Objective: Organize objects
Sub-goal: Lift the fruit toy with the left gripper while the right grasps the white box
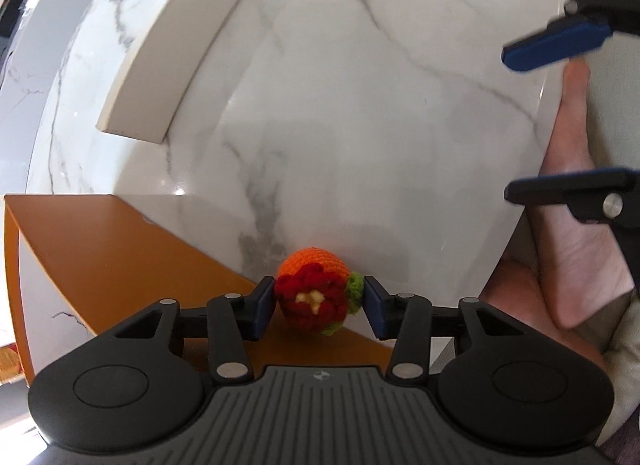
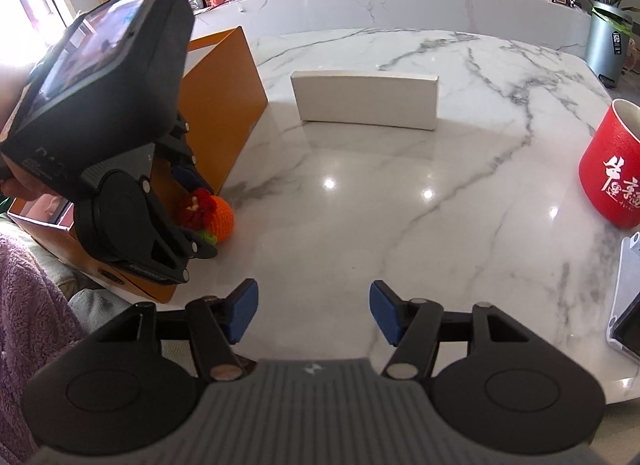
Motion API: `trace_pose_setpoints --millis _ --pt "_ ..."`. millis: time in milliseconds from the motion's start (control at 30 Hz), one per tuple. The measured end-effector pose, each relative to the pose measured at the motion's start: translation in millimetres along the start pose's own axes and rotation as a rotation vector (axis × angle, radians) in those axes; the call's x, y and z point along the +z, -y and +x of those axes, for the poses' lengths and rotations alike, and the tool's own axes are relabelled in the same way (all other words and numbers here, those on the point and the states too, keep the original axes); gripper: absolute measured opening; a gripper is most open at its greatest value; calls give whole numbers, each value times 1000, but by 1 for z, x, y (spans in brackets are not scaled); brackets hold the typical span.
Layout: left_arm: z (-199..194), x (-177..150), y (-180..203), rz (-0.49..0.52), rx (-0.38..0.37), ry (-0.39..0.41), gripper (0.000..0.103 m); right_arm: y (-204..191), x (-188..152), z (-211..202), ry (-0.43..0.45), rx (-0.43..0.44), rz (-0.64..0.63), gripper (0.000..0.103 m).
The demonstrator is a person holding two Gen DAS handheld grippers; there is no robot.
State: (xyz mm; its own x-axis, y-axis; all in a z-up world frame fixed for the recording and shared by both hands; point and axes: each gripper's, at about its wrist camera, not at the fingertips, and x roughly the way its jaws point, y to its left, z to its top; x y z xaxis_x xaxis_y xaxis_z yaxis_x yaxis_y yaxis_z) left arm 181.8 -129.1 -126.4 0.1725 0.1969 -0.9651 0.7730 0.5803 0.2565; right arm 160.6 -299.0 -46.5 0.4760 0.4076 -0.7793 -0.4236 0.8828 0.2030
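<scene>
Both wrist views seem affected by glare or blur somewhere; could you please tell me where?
Left wrist view: the right gripper upper finger is motion-blurred, and small glare spots sit on the marble table. Right wrist view: ceiling-light reflections dot the marble, the window at upper left is blown out, edges bend.

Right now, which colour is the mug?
The mug is red with white characters; right wrist view shows it best.

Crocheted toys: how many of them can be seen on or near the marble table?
1. The crocheted toy is clamped between the left gripper fingers, at the table edge beside the orange box. More may be hidden inside the box.
</scene>
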Motion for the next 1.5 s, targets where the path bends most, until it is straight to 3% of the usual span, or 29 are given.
trace_pose_setpoints --millis 200,367,600,867,1067,1300,1400,1500 --pt "-25 -15 -17 -135 -65 158 53 -1 -4 -2 25 -15 -28 64" --pt "-59 -31 -40 -262 -148 309 53 -4 14 -3 44 -16 -95 64" --pt "-90 -42 -88 -348 -199 491 53 -17 74 12 29 -95 -391 65" --pt "-99 -64 -135 -428 -278 641 53 -24 145 70 -58 -153 -688 65" --pt "-85 -80 -162 -474 -309 701 53 -27 180 122 -182 -166 -851 65" --pt "-72 -99 -187 -519 -315 724 53 -28 196 164 -306 -134 -910 65" --pt "-67 -105 -191 -525 -321 723 53 -30 196 174 -355 -108 -918 62" --pt "-65 -112 -192 -531 -323 728 53 -32 192 177 -401 -110 -928 52"
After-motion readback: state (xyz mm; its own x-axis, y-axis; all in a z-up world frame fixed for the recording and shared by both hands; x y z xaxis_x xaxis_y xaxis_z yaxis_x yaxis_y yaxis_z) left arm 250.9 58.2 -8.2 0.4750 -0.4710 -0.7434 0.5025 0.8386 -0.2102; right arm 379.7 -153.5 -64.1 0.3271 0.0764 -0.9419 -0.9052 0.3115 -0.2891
